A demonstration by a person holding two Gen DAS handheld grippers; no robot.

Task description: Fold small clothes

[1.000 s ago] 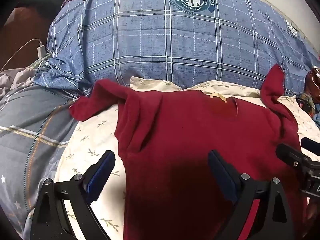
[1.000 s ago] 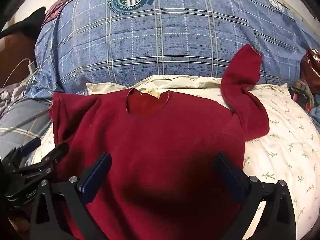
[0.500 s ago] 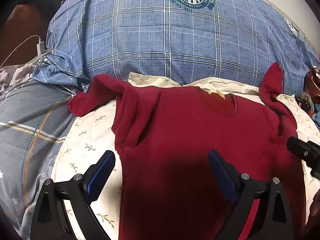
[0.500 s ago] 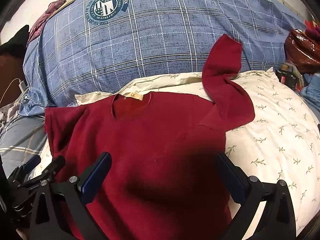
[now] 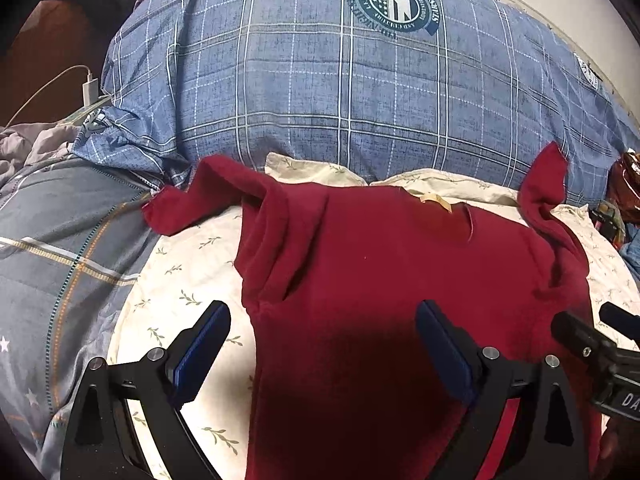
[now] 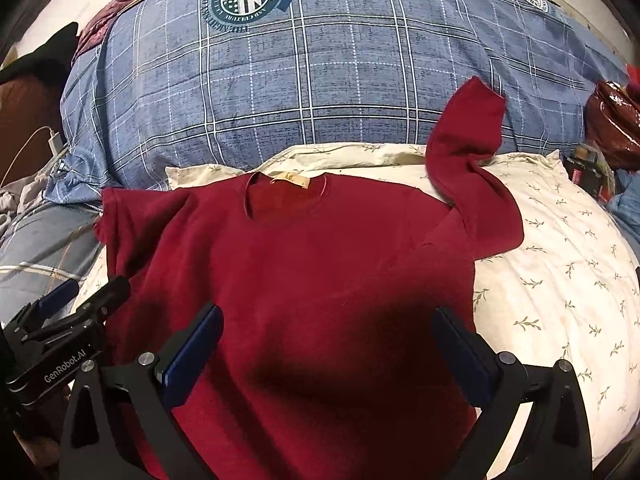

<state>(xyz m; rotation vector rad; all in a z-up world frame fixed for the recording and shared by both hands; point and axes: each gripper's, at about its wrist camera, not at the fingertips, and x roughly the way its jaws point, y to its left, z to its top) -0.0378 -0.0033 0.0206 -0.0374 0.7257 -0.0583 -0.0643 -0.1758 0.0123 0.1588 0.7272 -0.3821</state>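
A dark red long-sleeved top lies spread, neck away from me, on a cream leaf-print pillow. It also shows in the right wrist view. Its left sleeve is bunched towards the left. Its right sleeve bends up onto the blue quilt. My left gripper is open and empty over the top's lower left part. My right gripper is open and empty over the lower middle. Each gripper shows at the edge of the other's view.
A big blue plaid quilt with a round badge rises behind the pillow. A grey blanket lies at the left, with a white charger and cable beyond it. Dark red shiny things sit at the far right.
Both grippers have shifted slightly over the top, and the right one has swung back towards the left. The top lies as before. Both stay open.
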